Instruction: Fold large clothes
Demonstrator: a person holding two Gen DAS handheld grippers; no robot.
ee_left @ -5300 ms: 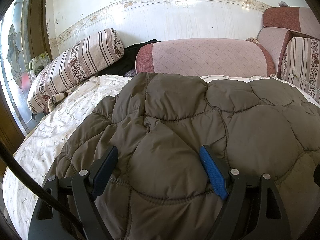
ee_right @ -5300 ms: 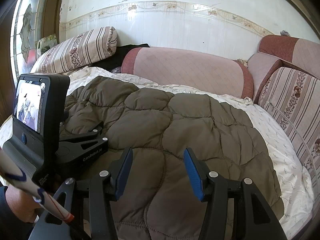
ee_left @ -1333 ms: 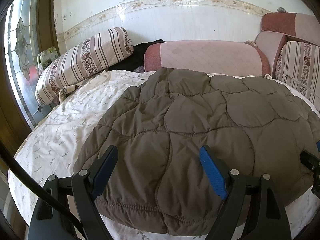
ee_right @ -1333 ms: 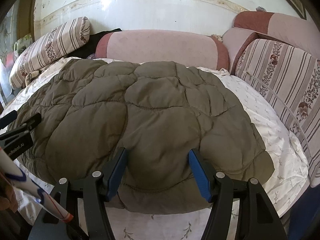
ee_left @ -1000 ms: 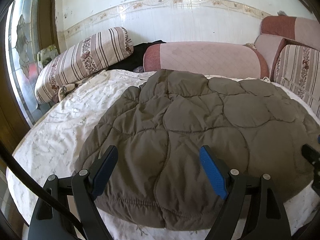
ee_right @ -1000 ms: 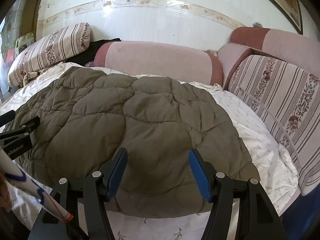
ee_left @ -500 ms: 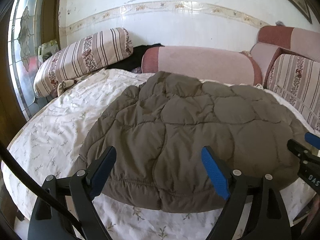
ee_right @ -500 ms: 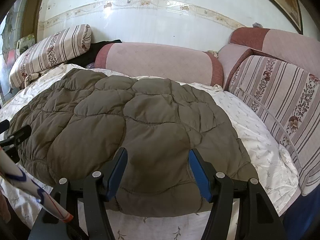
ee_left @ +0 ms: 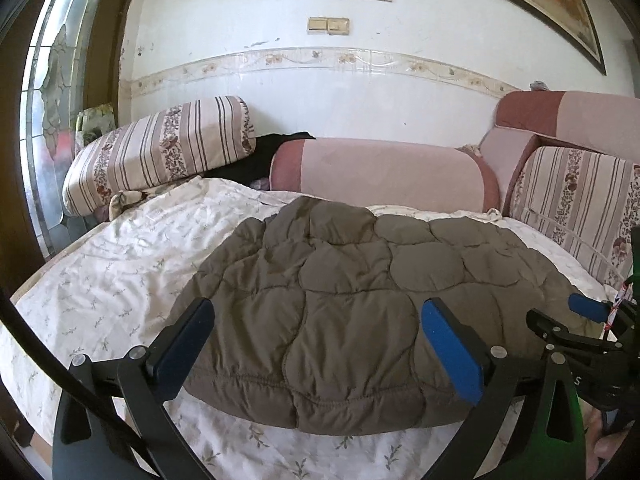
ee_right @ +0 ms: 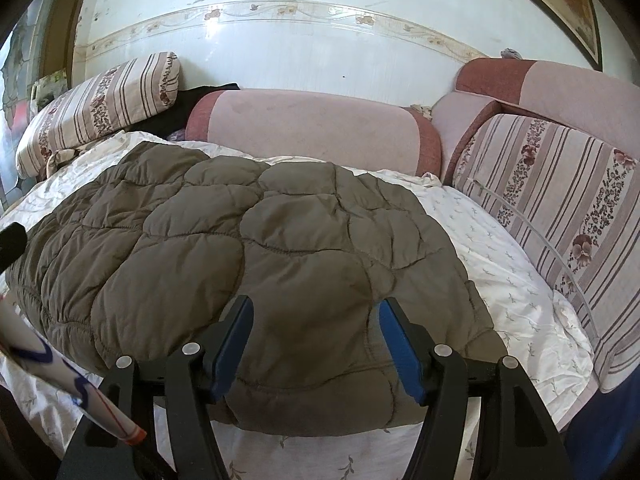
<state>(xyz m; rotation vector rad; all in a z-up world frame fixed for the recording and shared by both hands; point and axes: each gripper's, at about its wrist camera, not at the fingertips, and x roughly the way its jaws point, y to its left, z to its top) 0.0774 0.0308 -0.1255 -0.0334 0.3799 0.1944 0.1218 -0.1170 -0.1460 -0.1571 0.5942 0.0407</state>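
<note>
We see a matt, puffy quilted cloth jacket (ee_left: pixel 360 300) ahead of the hand-held gripper, on creased printed cotton sheet (ee_left: pixel 112 272).

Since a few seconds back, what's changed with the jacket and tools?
Both tools pulled back from the jacket; its near hem now shows, lying on the sheet. The left tool is opening, nothing between its jaws; the right tool is open too. Jacket folded, cushions unmoved.
</note>
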